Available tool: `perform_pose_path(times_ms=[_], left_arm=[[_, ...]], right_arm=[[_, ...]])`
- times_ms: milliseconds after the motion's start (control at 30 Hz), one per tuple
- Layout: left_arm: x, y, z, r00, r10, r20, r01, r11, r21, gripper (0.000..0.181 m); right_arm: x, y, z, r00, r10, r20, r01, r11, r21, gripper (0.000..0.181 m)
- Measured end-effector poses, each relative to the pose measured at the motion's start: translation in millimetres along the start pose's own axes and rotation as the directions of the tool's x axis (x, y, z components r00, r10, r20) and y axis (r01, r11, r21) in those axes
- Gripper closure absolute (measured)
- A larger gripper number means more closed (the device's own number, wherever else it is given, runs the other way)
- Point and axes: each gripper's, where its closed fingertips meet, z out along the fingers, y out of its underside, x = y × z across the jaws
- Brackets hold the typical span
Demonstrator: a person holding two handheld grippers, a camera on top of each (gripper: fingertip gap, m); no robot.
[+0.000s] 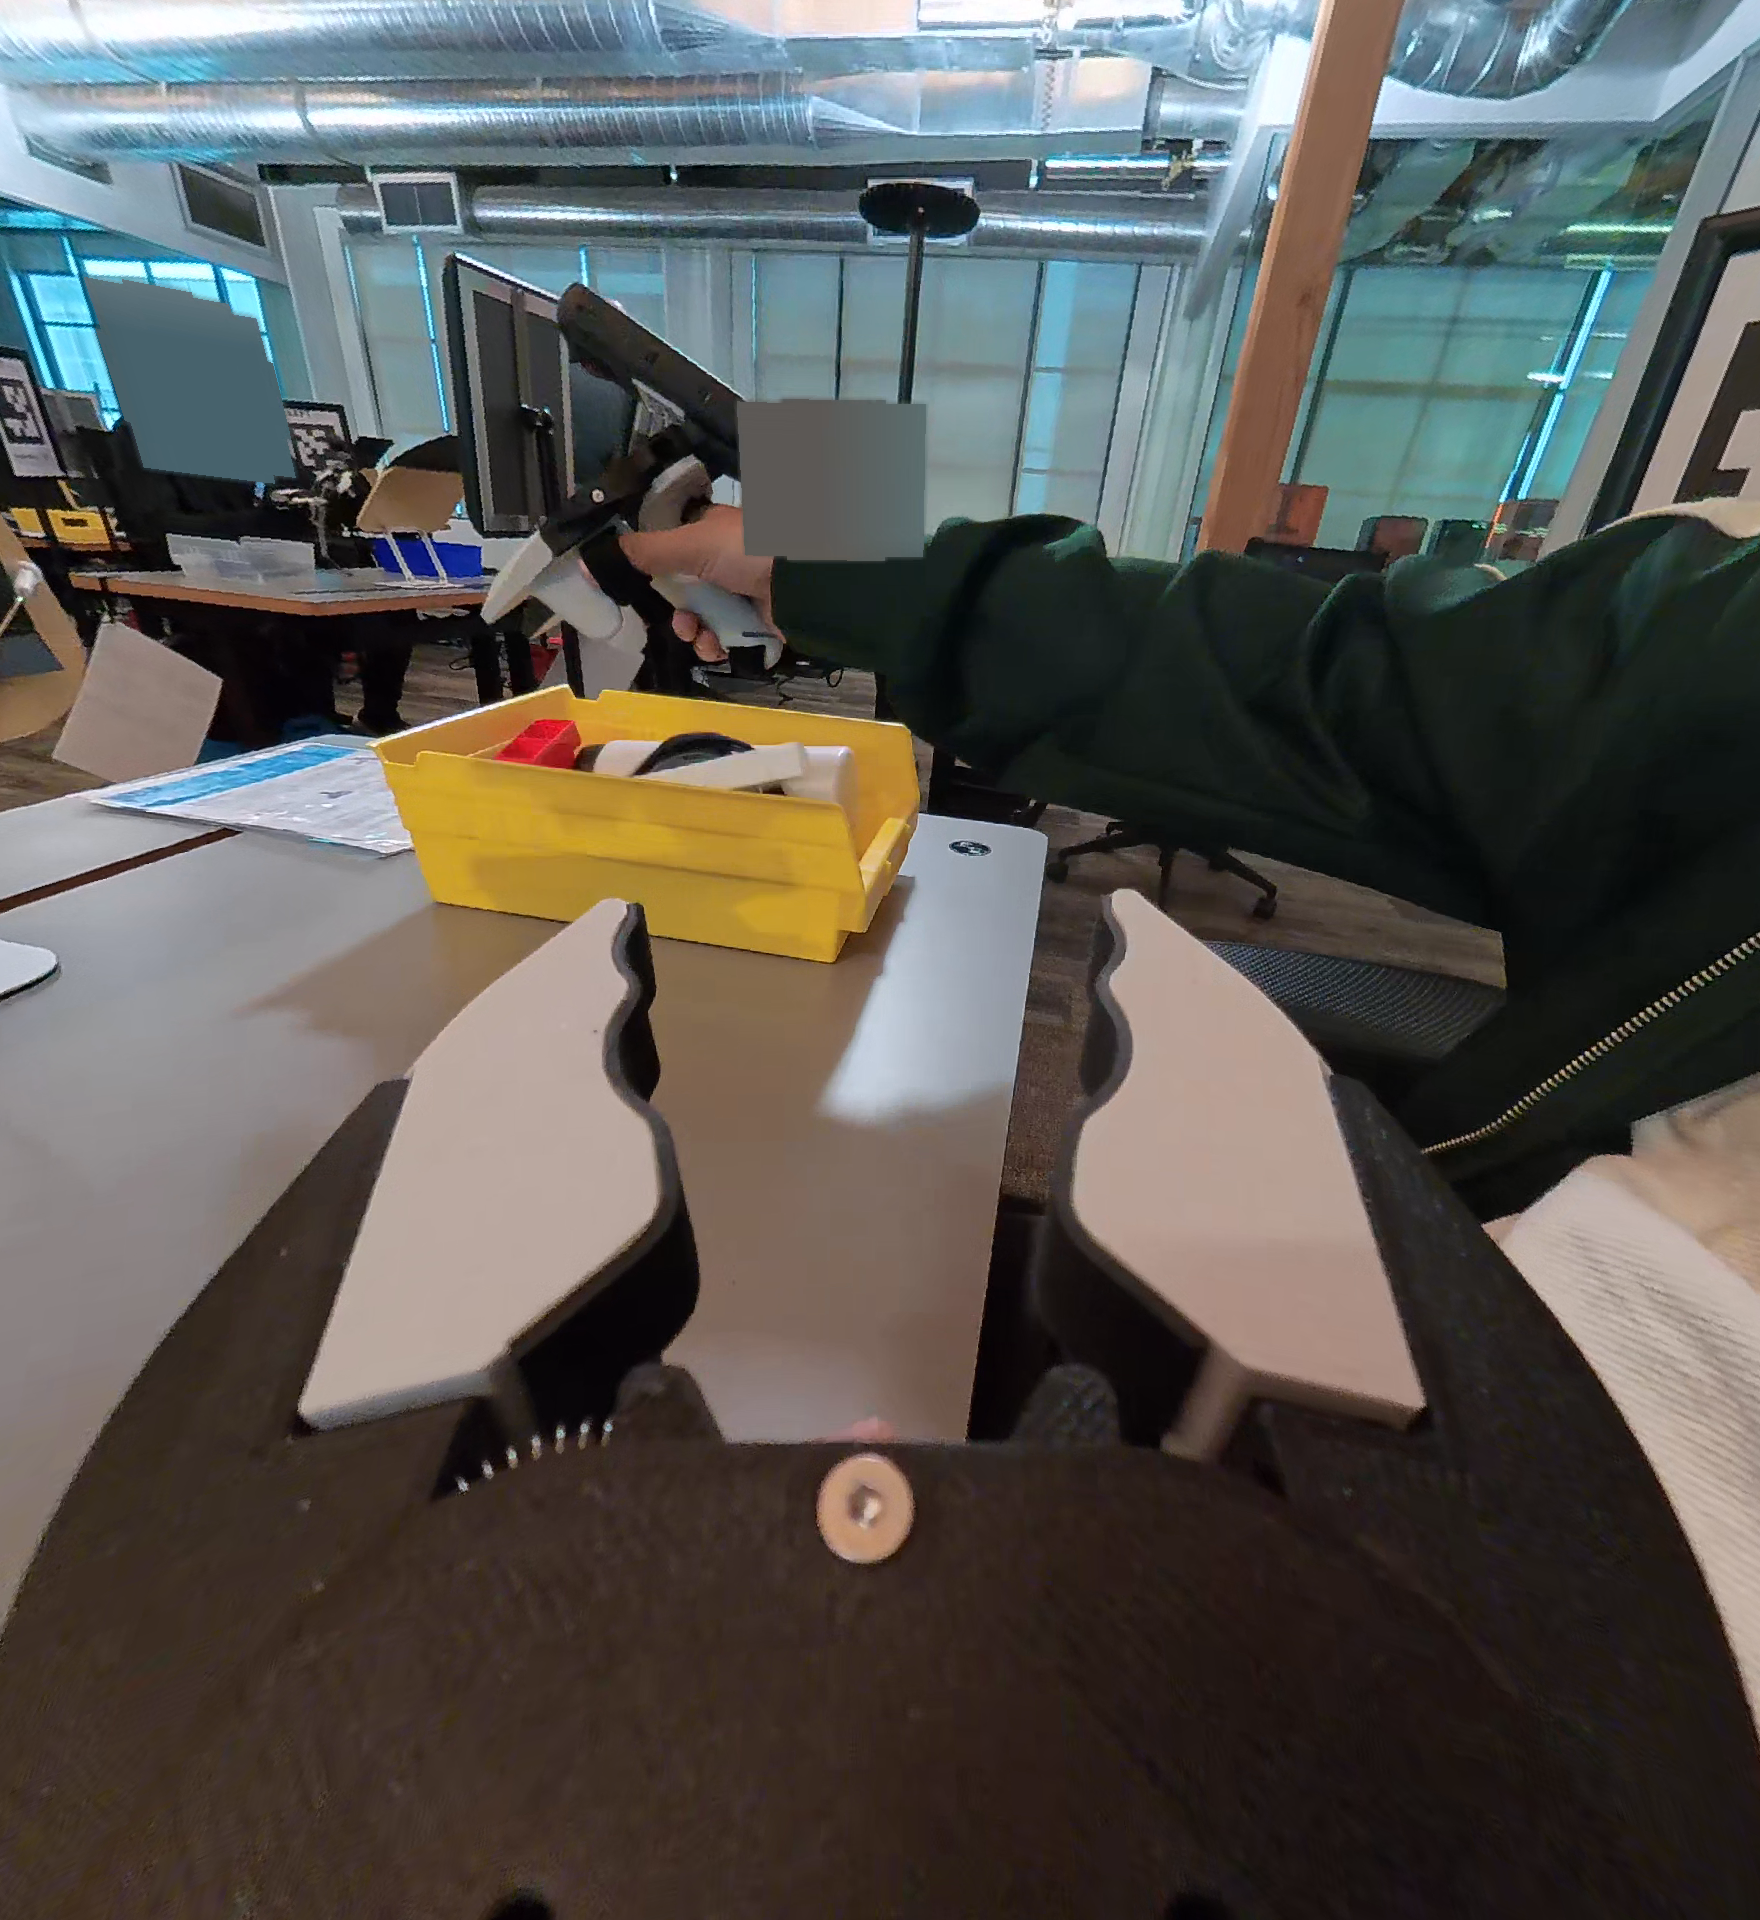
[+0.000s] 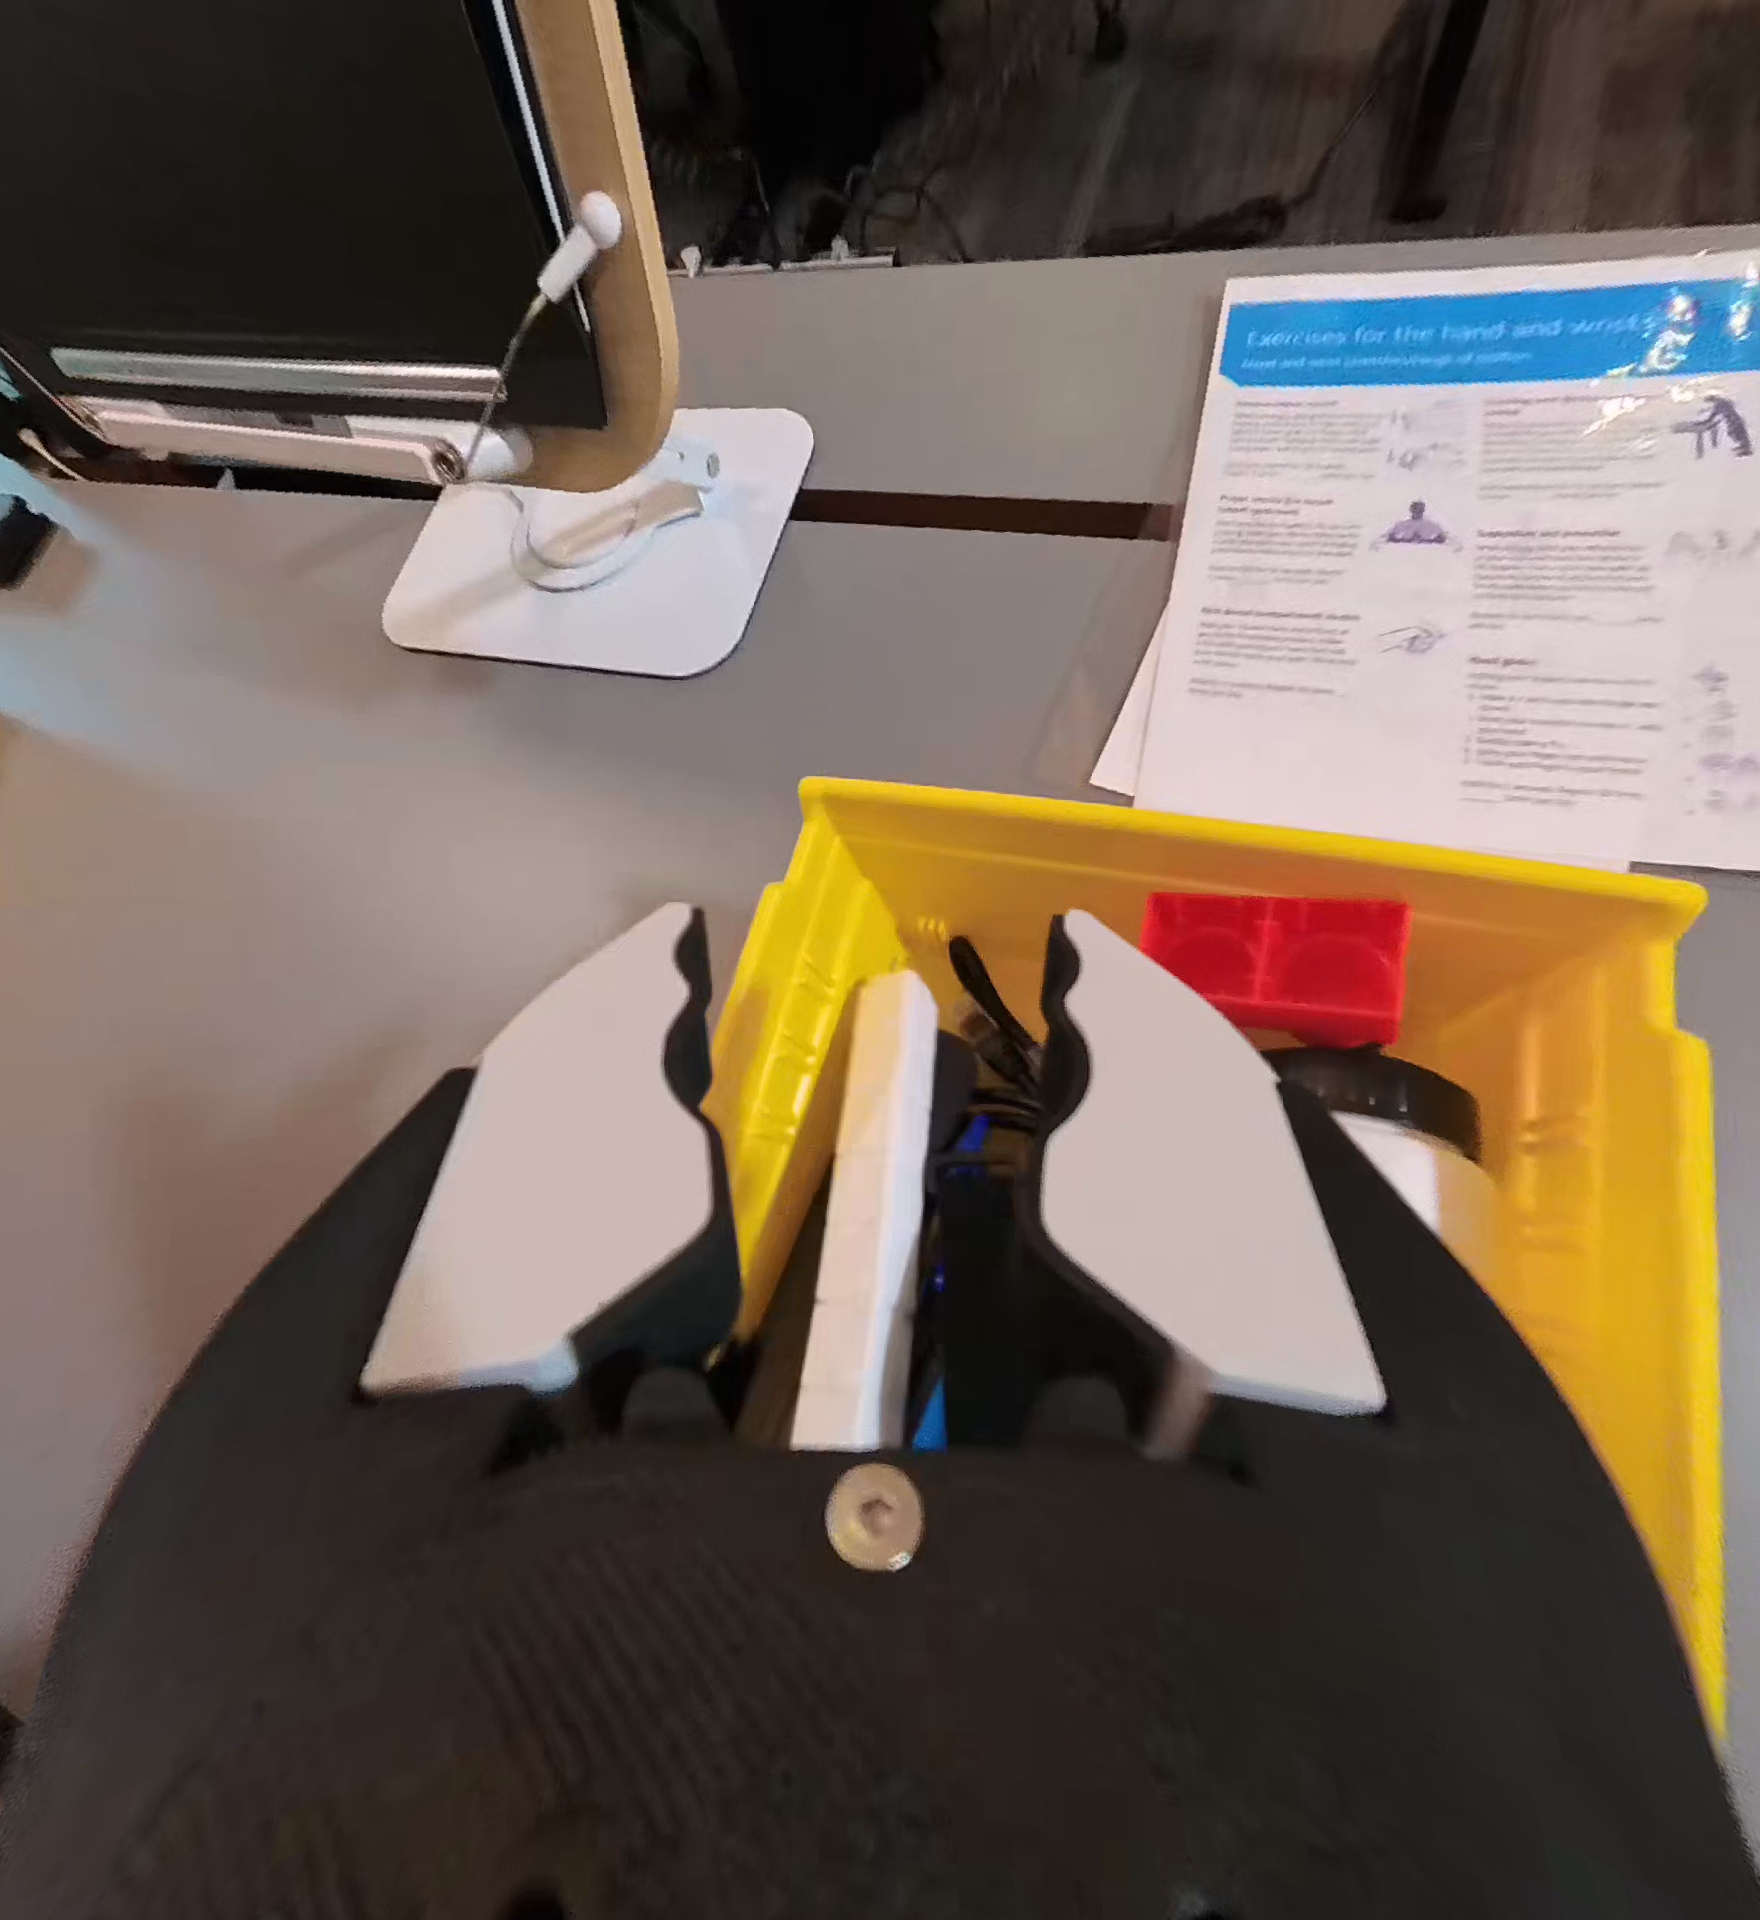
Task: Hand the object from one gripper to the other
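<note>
Nearest the lens: left gripper (image 1: 871,997), jaws spread wide, nothing between them, hovering low over bare grey tabletop (image 1: 180,1091). Ahead of it and slightly left, yellow bin (image 1: 647,831) near the tabletop's far edge. Above and beyond the bin, right gripper (image 1: 554,592), held in a hand (image 1: 710,571) from a green sleeve (image 1: 1167,675), tipped down toward the bin.

From the right wrist view: right gripper (image 2: 876,997) also spread, empty, poised above the bin (image 2: 1582,1143) and not yet down among its contents. Seen between the fingers: a white bar (image 2: 876,1195) along the left wall and a black cable (image 2: 990,1018) beside it. Right of the fingers: a red block (image 2: 1281,966) at the far wall, a black ring (image 2: 1395,1091) and a white cylinder (image 2: 1416,1174), partly hidden. Cannot tell which of these is the object meant; the bar lines up most closely with the gap. View slightly blurred.

Beyond the bin, a printed sheet (image 2: 1478,571); ahead and left, a white monitor base (image 2: 606,561).

Progress, judged: barely begun. Nothing picked up, object lying in the bin. Left to do: lower in, pinch one item, lift clear, bring both grippers together, close the left on it, release the right.
</note>
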Motion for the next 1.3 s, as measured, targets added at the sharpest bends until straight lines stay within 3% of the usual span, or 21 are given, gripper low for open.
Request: perform_pose_path(times_ms=[33, 133, 267, 367, 467, 500, 567, 667, 767, 933, 1033, 1167, 1300], left_arm=[[-0.9, 0.1, -0.6, 1.000, -0.004, 0.004, 0.004, 1.000, 0.001, 0.102], [-3.1, 5.4, -3.1, 0.999, -0.031, 0.014, 0.032, 0.999, -0.036, 0.110], [-18.2, 16.4, -6.2, 0.993, -0.025, 0.115, 0.036, 0.994, -0.103, 0.115], [-40.7, 38.6, -7.3, 0.970, 0.033, 0.239, 0.023, 0.974, -0.227, 0.107], [-72.3, 72.7, -16.5, 0.908, 0.235, 0.348, -0.054, 0.888, -0.458, 0.101], [-82.6, 79.5, -21.8, 0.873, 0.316, 0.372, -0.084, 0.847, -0.525, 0.100], [-98.8, 86.4, -31.1, 0.803, 0.453, 0.386, -0.122, 0.760, -0.638, 0.097], [-111.5, 89.9, -41.6, 0.728, 0.575, 0.375, -0.160, 0.674, -0.721, 0.096], [-118.0, 94.0, -44.4, 0.718, 0.579, 0.387, -0.145, 0.668, -0.730, 0.093], [-143.5, 115.7, -64.1, 0.688, 0.538, 0.487, 0.031, 0.649, -0.760, 0.043], [-156.3, 124.4, -78.6, 0.658, 0.506, 0.558, 0.135, 0.650, -0.748, 0.035], [-164.1, 121.1, -82.9, 0.642, 0.455, 0.617, 0.181, 0.693, -0.698, 0.036], [-180.7, 115.6, -94.0, 0.544, 0.597, 0.590, 0.184, 0.601, -0.778, 0.036]], right_arm=[[-4.8, -4.0, -4.0, 1.000, -0.004, 0.011, 0.003, 0.999, 0.038, 0.119], [-37.3, -19.2, -29.8, 0.995, -0.068, 0.067, 0.053, 0.979, 0.198, 0.119], [-120.5, -12.3, -76.1, 0.958, -0.236, 0.162, 0.156, 0.904, 0.398, 0.117], [-192.1, 37.8, -87.0, 0.893, -0.381, 0.239, 0.210, 0.823, 0.528, 0.130], [-249.6, 113.8, -65.8, 0.825, -0.492, 0.279, 0.284, 0.786, 0.549, 0.133], [-262.9, 139.5, -51.7, 0.801, -0.531, 0.276, 0.339, 0.783, 0.521, 0.126], [-279.2, 179.8, -27.3, 0.771, -0.569, 0.284, 0.429, 0.795, 0.428, 0.119], [-298.9, 188.4, -23.1, 0.701, -0.670, 0.243, 0.534, 0.720, 0.443, 0.104], [-302.0, 188.8, -20.3, 0.664, -0.724, 0.188, 0.582, 0.658, 0.478, 0.098], [-297.5, 198.9, 0.5, 0.677, -0.713, 0.185, 0.603, 0.681, 0.416, 0.064], [-304.8, 205.1, 3.2, 0.656, -0.734, 0.177, 0.625, 0.659, 0.419, 0.050], [-332.6, 208.6, -12.6, 0.540, -0.834, 0.110, 0.699, 0.518, 0.494, 0.044], [-385.2, 221.5, -49.1, 0.380, -0.923, 0.054, 0.696, 0.324, 0.641, 0.042]])
